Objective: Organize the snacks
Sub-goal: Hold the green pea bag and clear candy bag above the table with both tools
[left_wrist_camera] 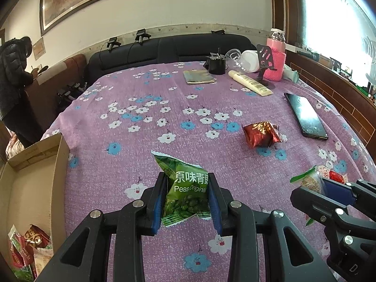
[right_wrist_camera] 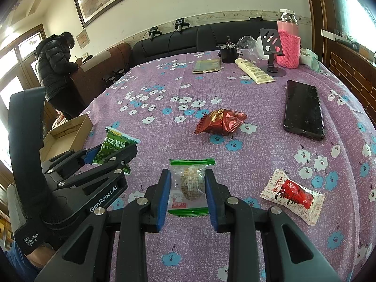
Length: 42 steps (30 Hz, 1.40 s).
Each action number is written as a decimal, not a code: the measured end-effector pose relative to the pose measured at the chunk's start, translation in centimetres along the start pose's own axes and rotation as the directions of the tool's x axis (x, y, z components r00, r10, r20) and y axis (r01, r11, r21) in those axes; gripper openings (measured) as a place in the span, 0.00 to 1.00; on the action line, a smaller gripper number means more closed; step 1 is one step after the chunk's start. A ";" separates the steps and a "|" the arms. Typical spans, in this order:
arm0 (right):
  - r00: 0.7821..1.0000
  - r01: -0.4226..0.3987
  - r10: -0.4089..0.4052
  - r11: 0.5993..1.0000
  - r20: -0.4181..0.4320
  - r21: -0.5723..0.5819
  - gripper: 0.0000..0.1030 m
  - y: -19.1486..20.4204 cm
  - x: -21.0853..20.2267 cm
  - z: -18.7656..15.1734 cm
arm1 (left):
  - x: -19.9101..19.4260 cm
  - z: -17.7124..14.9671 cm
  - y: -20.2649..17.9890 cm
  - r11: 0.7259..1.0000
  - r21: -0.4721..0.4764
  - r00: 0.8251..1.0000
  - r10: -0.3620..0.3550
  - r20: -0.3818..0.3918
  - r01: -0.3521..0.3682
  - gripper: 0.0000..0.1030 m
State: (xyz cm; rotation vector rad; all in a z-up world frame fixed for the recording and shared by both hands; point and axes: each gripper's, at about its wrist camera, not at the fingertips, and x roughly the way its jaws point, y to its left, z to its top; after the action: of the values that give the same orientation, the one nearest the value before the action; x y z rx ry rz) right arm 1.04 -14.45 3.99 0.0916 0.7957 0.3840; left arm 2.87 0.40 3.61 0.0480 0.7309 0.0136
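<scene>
**Both snacks gripped**

Currently your left hand-held gripper (left_wrist_camera: 186,196) pinches the green pea packet (left_wrist_camera: 185,188), and your right hand-held gripper (right_wrist_camera: 188,189) clamps the clear green-edged snack (right_wrist_camera: 190,185), both just over the tabletop (right_wrist_camera: 258,148). A red packet (right_wrist_camera: 221,122) lies beyond; the cardboard box (left_wrist_camera: 56,164) sits left.

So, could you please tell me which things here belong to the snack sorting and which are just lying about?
Job: green pea packet, clear snack packet, red foil snack, red-and-white candy, cardboard box.
Lying about: phone, cream tube, pink flask, phone stand.
</scene>
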 end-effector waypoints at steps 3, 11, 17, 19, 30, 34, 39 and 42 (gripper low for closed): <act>1.000 0.000 0.000 1.000 0.000 0.000 0.27 0.0 0.0 0.0 | -0.1 0.0 -0.1 1.000 0.006 1.000 0.003 0.007 -0.003 0.34; 1.000 0.000 0.000 1.000 0.001 0.000 0.27 0.0 0.0 0.0 | -0.3 0.0 -0.2 1.000 0.011 1.000 0.010 0.015 -0.011 0.34; 1.000 0.002 -0.002 1.000 0.001 -0.001 0.27 0.0 0.0 0.0 | -0.5 0.1 -0.2 1.000 0.017 0.999 0.020 0.029 -0.020 0.34; 1.000 0.001 -0.001 1.000 0.001 0.000 0.27 0.0 0.0 0.0 | -0.6 0.0 -0.3 1.000 0.019 0.999 0.024 0.035 -0.024 0.34; 1.000 0.001 -0.001 1.000 0.002 -0.001 0.27 0.0 0.0 0.0 | -1.1 0.0 -0.4 0.999 0.026 0.998 0.035 0.059 -0.036 0.34; 1.000 0.000 0.000 1.000 0.003 -0.002 0.27 0.0 0.0 -0.1 | -1.3 0.0 -0.5 0.999 0.030 0.997 0.037 0.068 -0.040 0.34; 1.000 0.001 -0.001 1.000 0.011 -0.002 0.27 -0.3 0.0 0.2 | -1.6 0.0 -0.5 0.999 0.033 0.995 0.040 0.087 -0.043 0.34; 1.000 0.004 -0.004 1.000 0.017 0.001 0.27 -0.4 -0.1 0.4 | -1.9 0.0 -0.5 0.998 0.032 0.994 0.041 0.101 -0.044 0.34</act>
State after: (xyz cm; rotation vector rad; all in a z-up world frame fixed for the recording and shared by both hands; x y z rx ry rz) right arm 1.35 -14.81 4.23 0.0939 0.7796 0.3783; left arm 1.46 -0.19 4.91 0.0967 0.6301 0.0392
